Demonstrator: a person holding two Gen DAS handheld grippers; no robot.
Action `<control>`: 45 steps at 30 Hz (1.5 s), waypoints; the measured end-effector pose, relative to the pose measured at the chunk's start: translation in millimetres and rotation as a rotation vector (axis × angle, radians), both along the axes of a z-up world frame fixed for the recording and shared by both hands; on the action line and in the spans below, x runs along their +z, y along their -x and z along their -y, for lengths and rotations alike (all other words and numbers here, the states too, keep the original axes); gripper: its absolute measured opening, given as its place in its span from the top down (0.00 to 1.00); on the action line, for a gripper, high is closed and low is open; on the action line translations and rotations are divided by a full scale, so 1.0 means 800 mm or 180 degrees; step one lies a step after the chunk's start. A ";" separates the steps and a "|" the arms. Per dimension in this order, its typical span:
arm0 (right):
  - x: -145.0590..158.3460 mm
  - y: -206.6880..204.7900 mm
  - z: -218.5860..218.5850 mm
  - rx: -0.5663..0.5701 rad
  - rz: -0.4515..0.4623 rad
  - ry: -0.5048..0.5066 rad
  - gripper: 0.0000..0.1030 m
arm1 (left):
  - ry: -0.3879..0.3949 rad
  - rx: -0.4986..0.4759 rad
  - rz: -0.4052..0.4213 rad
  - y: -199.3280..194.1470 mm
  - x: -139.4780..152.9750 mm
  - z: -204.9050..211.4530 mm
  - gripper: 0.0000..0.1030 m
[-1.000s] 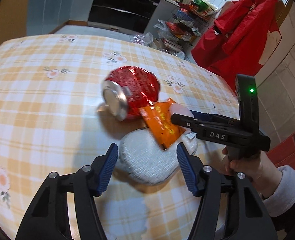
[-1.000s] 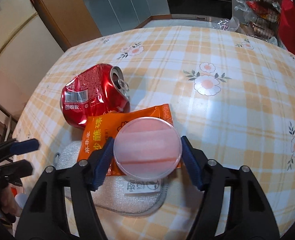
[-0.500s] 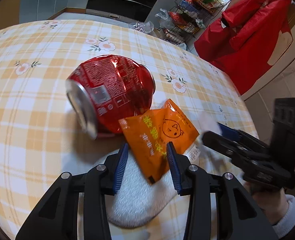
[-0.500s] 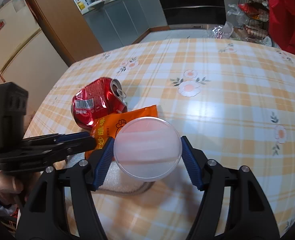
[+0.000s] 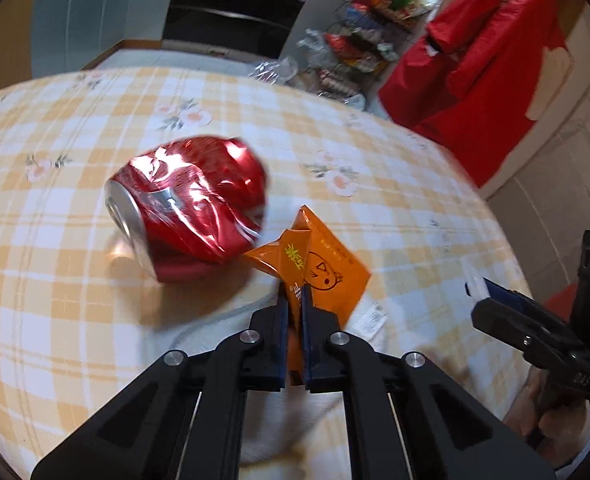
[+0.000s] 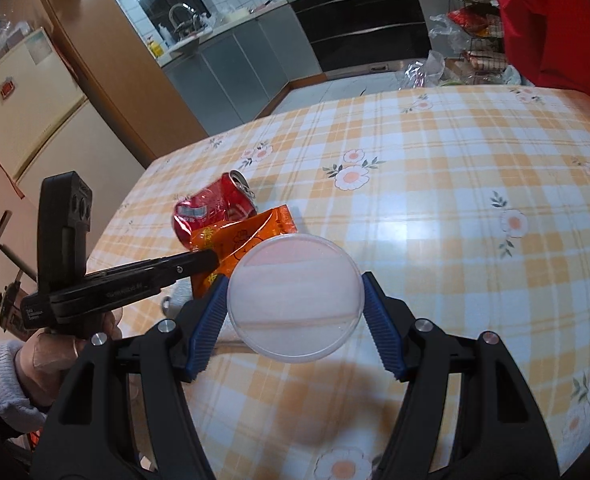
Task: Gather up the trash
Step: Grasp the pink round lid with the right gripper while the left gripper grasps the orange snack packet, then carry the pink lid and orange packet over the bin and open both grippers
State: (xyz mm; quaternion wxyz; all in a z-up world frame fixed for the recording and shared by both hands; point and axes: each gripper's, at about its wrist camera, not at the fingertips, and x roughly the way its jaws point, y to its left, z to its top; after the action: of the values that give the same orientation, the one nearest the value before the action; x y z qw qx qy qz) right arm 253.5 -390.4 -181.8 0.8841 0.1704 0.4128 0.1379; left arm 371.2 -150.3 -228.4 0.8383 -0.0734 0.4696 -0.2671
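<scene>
Pinching orange wrapper (image 5: 327, 268) edge, left hand-held gripper (image 5: 293, 304), crushed can (image 5: 191, 208) beside

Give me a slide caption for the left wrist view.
Left gripper pinches an orange snack wrapper beside a crushed red can on the checked tablecloth.

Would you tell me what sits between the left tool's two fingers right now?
The orange snack packet, pinched by the left tool just beside the crushed red can, as the left wrist view shows.
</scene>
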 end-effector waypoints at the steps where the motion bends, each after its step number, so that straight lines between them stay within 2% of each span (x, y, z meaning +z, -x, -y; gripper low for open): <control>1: 0.005 0.005 -0.001 -0.0015 0.0027 0.0007 0.35 | 0.0015 -0.0023 0.0034 0.005 0.006 0.000 0.95; 7: 0.043 0.043 -0.004 -0.0109 0.0206 -0.0036 0.36 | 0.0163 -0.0061 0.0297 0.038 0.063 -0.012 0.95; 13: 0.080 0.083 -0.017 -0.0117 0.0359 0.0006 0.36 | 0.0219 0.0002 0.0588 0.085 0.125 -0.049 0.95; 21: 0.117 0.135 -0.043 -0.0047 0.0472 0.0089 0.35 | 0.0180 0.0007 0.0745 0.166 0.169 -0.113 0.95; 27: 0.140 0.170 -0.061 0.0000 0.0563 0.0104 0.35 | 0.0164 -0.0043 0.0720 0.225 0.173 -0.152 0.95; 36: 0.167 0.219 -0.090 0.0095 0.0688 0.0161 0.36 | 0.0200 -0.0034 0.0608 0.307 0.159 -0.194 0.95; 39: 0.173 0.233 -0.097 0.0112 0.0718 0.0172 0.36 | 0.0183 -0.0025 0.0585 0.329 0.155 -0.197 0.95; 45: 0.183 0.264 -0.110 0.0138 0.0793 0.0198 0.36 | 0.0036 -0.0252 0.0503 0.370 0.138 -0.188 0.95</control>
State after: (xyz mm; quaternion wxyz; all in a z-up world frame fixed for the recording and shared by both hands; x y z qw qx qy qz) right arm 42.2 -302.5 -35.3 0.9302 0.1155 0.3075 0.1642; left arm 75.6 0.3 -117.7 0.8611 -0.0383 0.4029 -0.3076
